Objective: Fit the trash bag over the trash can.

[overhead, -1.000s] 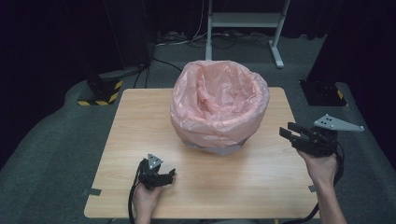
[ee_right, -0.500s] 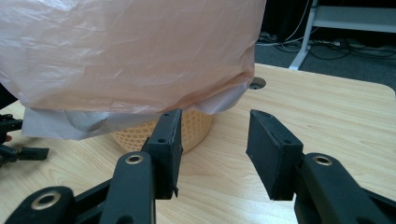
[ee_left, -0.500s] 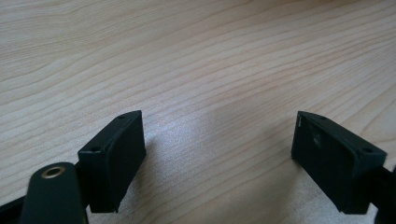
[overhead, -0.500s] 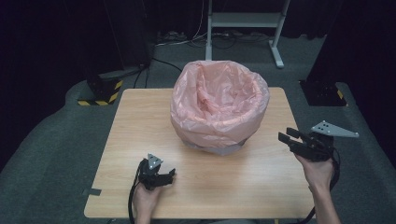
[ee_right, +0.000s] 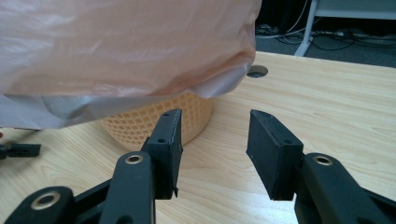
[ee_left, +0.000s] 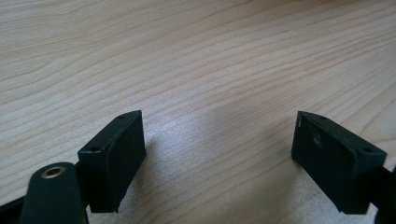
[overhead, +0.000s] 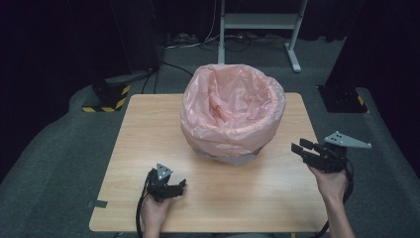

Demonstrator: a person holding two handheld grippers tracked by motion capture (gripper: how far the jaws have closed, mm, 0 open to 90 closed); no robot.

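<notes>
Your right hand-held gripper [overhead: 303,148] hangs empty, jaws apart, over the worktop's [overhead: 148,129] right edge, facing the basket [ee_right: 159,119] (pink bag [overhead: 233,109] over it). Your left hand-held gripper [overhead: 174,187] rests wide and empty near the front edge.

bright table, dark surroundings

overhead light leaves a soft sheen on the table [ee_left: 205,116]; the nearest black tongs look slightly blurred, possibly out of focus.

Pink bag [overhead: 233,111] over a yellow lattice basket [ee_right: 161,119] on a pale woodgrain table [overhead: 148,129].
</notes>
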